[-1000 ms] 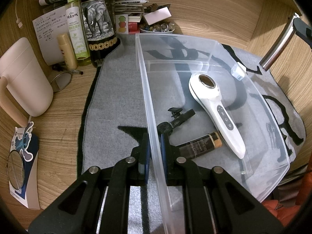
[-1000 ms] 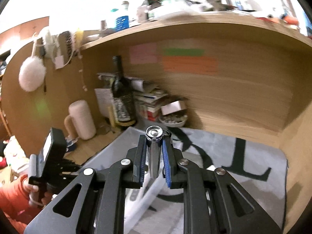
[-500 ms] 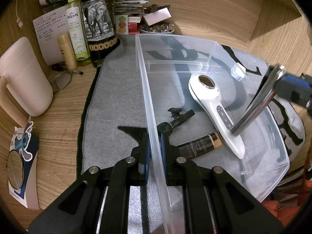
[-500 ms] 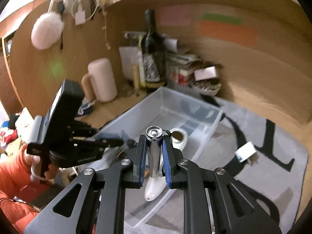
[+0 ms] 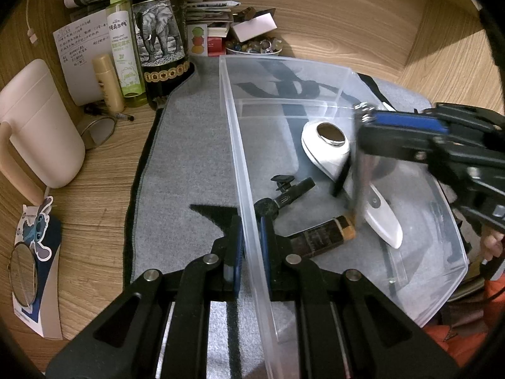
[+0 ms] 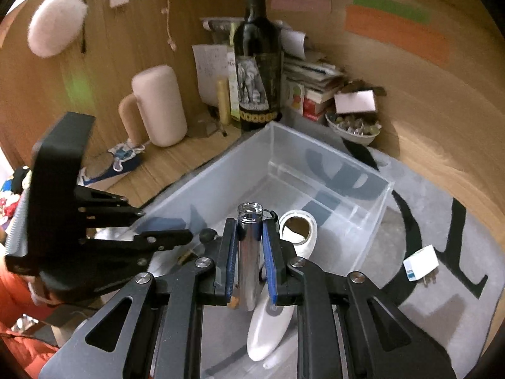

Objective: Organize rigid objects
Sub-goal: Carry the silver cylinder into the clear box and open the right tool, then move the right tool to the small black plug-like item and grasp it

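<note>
I am looking at a clear plastic bin (image 5: 315,72) sitting on a grey mat, its near wall pinched from both sides. Inside it a white handheld device (image 5: 334,154) with a round dark metal head is lying flat, beside a small black clip-on gadget (image 5: 285,197) and a dark bottle with a gold cap (image 5: 322,237) lying on its side. A shiny metal cylinder (image 6: 249,259) is hanging upright above the white device, clamped at mid-length.

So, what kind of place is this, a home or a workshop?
Most likely a home desk nook, not a workshop. On the wooden desk there are personal things: a wine bottle, a pink mug, a handwritten note and a grey rug-like mat.
</note>
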A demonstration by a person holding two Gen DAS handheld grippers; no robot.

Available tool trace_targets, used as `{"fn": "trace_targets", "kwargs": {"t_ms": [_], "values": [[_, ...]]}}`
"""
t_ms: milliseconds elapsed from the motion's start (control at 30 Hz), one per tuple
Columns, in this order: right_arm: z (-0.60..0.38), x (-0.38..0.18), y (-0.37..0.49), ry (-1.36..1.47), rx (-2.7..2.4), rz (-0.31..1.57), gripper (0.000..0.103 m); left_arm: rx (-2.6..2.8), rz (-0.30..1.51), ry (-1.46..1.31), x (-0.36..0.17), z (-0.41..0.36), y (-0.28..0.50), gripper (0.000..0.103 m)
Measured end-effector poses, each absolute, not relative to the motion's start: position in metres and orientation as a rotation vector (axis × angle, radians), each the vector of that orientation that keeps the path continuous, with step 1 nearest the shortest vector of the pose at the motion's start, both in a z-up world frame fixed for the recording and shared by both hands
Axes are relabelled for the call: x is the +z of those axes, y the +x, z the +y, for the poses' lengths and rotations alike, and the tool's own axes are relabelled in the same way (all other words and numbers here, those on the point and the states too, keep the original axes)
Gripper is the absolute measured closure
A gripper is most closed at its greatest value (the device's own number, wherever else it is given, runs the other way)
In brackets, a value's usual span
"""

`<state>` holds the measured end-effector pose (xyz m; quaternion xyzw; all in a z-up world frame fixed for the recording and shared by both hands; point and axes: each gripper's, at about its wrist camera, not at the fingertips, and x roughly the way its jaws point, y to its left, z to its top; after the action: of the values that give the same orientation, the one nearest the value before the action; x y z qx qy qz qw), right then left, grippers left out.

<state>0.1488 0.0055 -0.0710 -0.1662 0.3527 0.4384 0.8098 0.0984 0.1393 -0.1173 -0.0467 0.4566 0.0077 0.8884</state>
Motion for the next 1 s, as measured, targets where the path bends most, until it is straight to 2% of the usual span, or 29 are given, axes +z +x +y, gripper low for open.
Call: {"fn": "trace_targets", "kwargs": {"t_ms": [367,467,633,800,1000], "values": [[0.009,-0.079,0.164,-0.335,0.922,0.819,0.088,0.013,0.949,-0.096,-0.116,0.137,0.101,0.092],[0.007,-0.079,0.163,-0.342,0.912,0.813,0.084,0.013,0.949,-0.094,-0.116,0.137,0.101,0.092],[0.0,-0.074,0.157,-0.341,0.886,0.773,0.058,0.014,0.949,-0.095,-0.116,0.136,0.101,0.092],[-0.014,-0.063,0.153,-0.329,0.848,0.721,0.039,0.014,0.949,-0.096,-0.116,0.137,0.101,0.092],[-0.036,-0.051,0.15,-0.312,0.788,0.669,0.03,0.013,0.948,-0.096,-0.116,0.137,0.1,0.092]]}}
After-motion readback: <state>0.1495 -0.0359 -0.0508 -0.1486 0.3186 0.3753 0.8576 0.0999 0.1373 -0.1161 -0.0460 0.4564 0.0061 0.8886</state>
